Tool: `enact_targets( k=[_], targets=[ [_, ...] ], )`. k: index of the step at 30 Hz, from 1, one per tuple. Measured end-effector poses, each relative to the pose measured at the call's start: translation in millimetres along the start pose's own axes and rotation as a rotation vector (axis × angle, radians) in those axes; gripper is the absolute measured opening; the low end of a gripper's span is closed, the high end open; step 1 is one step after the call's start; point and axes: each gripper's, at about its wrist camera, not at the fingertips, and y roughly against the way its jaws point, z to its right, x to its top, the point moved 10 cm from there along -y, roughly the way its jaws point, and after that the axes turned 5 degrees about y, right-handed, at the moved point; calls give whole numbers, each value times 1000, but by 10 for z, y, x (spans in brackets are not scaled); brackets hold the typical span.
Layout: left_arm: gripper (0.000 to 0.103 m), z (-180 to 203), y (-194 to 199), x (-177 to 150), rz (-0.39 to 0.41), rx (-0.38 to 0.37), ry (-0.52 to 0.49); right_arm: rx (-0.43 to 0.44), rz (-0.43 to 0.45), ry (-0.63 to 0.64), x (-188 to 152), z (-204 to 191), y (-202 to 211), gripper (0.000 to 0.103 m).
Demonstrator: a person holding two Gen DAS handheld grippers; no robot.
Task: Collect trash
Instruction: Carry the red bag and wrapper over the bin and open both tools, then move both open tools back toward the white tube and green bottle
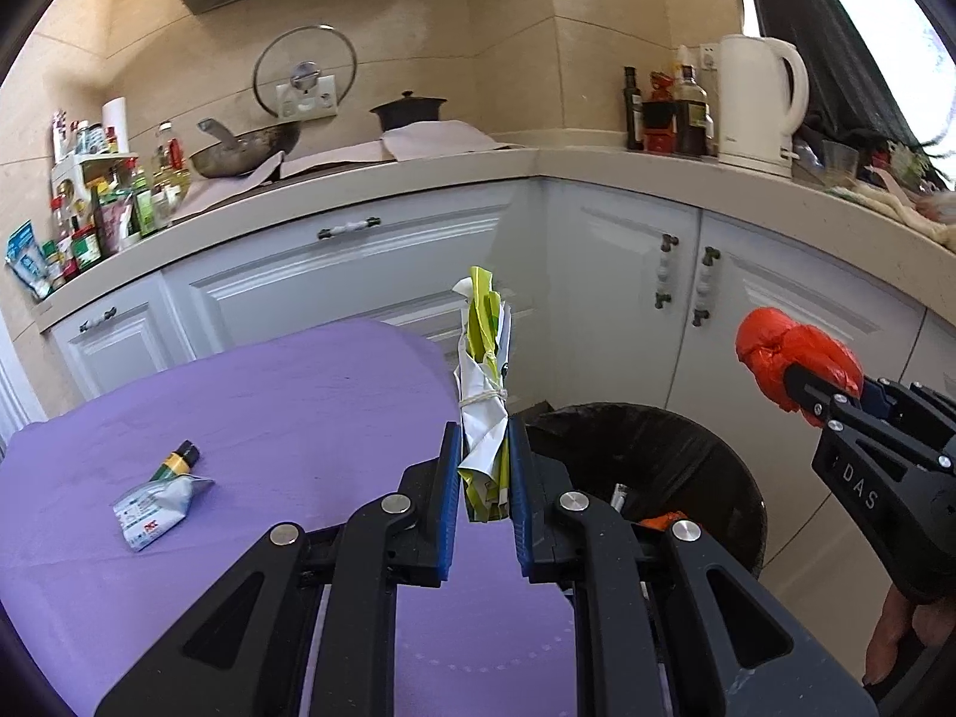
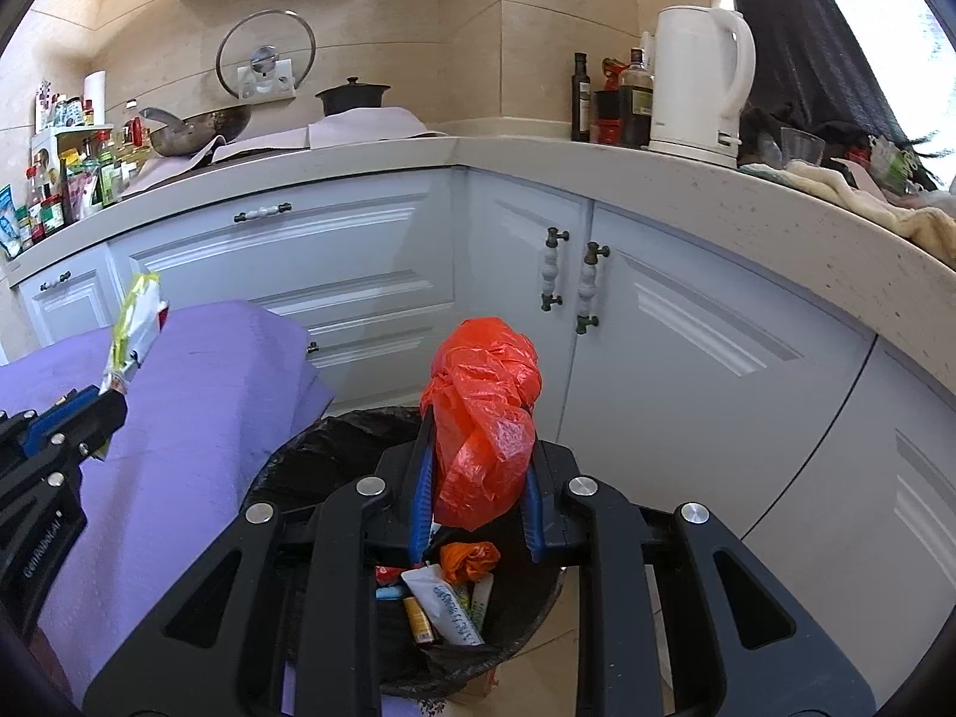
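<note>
The right gripper (image 2: 478, 466) pinches a crumpled red plastic bag (image 2: 484, 418) above the black-lined trash bin (image 2: 310, 454), where tubes and wrappers (image 2: 445, 600) lie. At the left edge, the left gripper (image 2: 110, 403) grips a yellow-green wrapper bundle (image 2: 134, 322) over the purple-covered table (image 2: 197, 418).

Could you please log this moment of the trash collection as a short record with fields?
left tool: shut on yellow-green wrapper bundle, held upright at the edge of the purple table
right tool: shut on red plastic bag, above the trash bin
trash bin contents: tubes, packets, an orange scrap
left on table: squeezed tube
remaining: both held items not yet dropped
</note>
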Motion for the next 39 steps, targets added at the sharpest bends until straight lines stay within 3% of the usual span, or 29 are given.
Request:
enact_targets(
  k=[11,14,18,23,30,39],
  targets=[
    [16,119,-113,-44,-23,-9,-15,-8,-15,-3,-63,50,-117,25],
    [18,129,-183,-51,-33,-7,-9,-21,-22,-11,-96,79,-175,45],
    [44,97,-264,-105,-61,6,-7,-31,-25,-20,-94,100,-183,46],
    [58,-38,-238,-128,-63,32,11,-3,-28,-34,-51,-22,-184,52],
    [63,-576,-76,-165,-47,134,43,102,-31,7,52,-619,-173,56],
    [68,-1734,289,-354,-50,341,142,292,-48,109,136,-1840,-83,63]
  ],
)
